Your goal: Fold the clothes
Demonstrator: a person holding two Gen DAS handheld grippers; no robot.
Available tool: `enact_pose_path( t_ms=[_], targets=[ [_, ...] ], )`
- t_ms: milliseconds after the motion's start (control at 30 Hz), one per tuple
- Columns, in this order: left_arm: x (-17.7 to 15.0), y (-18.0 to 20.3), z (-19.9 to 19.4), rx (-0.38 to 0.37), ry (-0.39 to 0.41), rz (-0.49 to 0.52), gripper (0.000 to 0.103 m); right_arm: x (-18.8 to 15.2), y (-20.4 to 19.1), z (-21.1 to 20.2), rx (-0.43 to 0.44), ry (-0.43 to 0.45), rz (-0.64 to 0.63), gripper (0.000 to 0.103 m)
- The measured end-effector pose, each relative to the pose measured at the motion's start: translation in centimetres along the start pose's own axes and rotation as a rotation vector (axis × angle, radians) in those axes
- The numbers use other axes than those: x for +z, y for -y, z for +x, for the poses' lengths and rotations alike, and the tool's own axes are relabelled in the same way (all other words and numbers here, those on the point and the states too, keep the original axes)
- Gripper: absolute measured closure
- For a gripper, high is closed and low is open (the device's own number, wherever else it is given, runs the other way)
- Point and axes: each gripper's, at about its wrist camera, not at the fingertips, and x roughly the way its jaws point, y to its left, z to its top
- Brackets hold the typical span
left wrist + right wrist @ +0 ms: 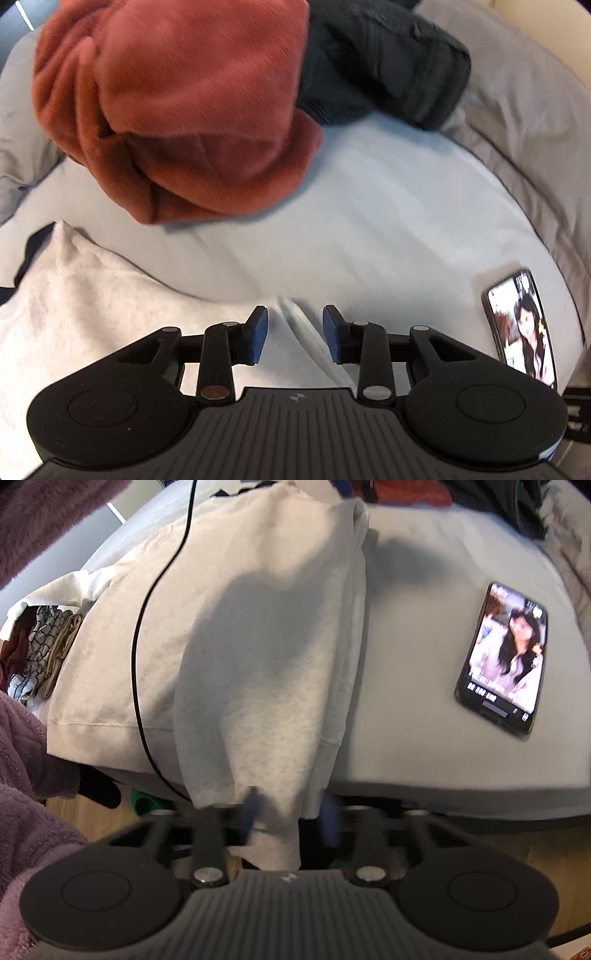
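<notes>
1. Nearest the left wrist camera is the left gripper [294,334], its blue-padded jaws parted with a ridge of the pale grey marled sweatshirt [92,306] lying between them; the pads do not appear to press on the cloth.
2. Nearest the right wrist camera, the right gripper [290,814] is blurred, jaws apart, with the sweatshirt's [258,657] lower edge hanging between them over the bed's front edge; I judge it released rather than pinched.
3. The sweatshirt lies on the pale blue-grey bed sheet [388,221], its long axis running away from the right gripper toward the far side, a folded layer on top. A thin black cable [138,657] crosses it.
4. Each gripper sits at one end of the garment, so either could retake it; the next fold looks to run along that long axis.
5. Beyond, a rust-red fleece garment [177,110] and a dark crumpled garment [380,66] lie heaped, touching.
6. A black smartphone with a lit screen [504,657] rests on the sheet beside the sweatshirt, apart from it.
7. No containers are visible.
</notes>
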Motion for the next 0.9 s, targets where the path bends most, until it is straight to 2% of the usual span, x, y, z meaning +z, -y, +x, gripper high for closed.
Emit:
enact_pose_path(
  t_ms=[33,100,167,200,233,300,400,500,633,733,833,867,900],
  targets=[
    [-0.1,0.2,0.3,0.015,-0.017,0.001,0.073,0.0,0.1,0.1,0.006,0.001,0.003,0.058],
    [-0.3,0.4,1.1,0.054,-0.040,0.004,0.092,0.1,0.3,0.3,0.016,-0.005,0.007,0.060],
    [-0.4,0.1,1.2,0.066,-0.033,-0.012,0.099,0.2,0.4,0.9,0.005,-0.024,0.008,0.062],
    [-0.4,-0.1,1.2,0.057,-0.021,-0.029,0.101,0.2,0.4,1.1,-0.003,-0.033,0.009,0.067],
    [-0.3,-0.4,1.2,0.047,-0.005,-0.046,0.102,0.2,0.6,1.3,-0.008,-0.039,0.011,0.072],
    [-0.3,-0.8,0.8,0.026,0.035,-0.072,0.102,0.2,0.6,1.5,-0.014,-0.043,0.006,0.094],
    [-0.2,-1.1,0.7,0.021,0.071,-0.096,0.102,0.2,0.6,1.5,-0.017,-0.048,0.000,0.097],
    [-0.3,-1.4,1.5,0.000,0.095,-0.122,0.103,0.1,0.2,2.3,-0.064,-0.085,-0.027,0.103],
    [-1.0,-1.7,3.2,-0.028,0.114,-0.174,0.102,0.0,0.0,3.5,-0.126,-0.138,-0.056,0.103],
    [-1.7,-1.8,3.3,-0.041,0.156,-0.178,0.099,0.2,-0.4,3.4,-0.133,-0.141,-0.069,0.102],
    [-2.2,-2.3,2.1,-0.066,0.187,-0.186,0.079,0.4,-1.1,3.5,-0.155,-0.150,-0.101,0.102],
    [-2.5,-2.4,1.3,-0.069,0.206,-0.194,0.067,0.4,-1.3,3.6,-0.162,-0.156,-0.108,0.101],
    [-2.9,-2.6,0.5,-0.068,0.230,-0.202,0.059,0.4,-1.4,3.7,-0.168,-0.161,-0.114,0.099]
  ],
)
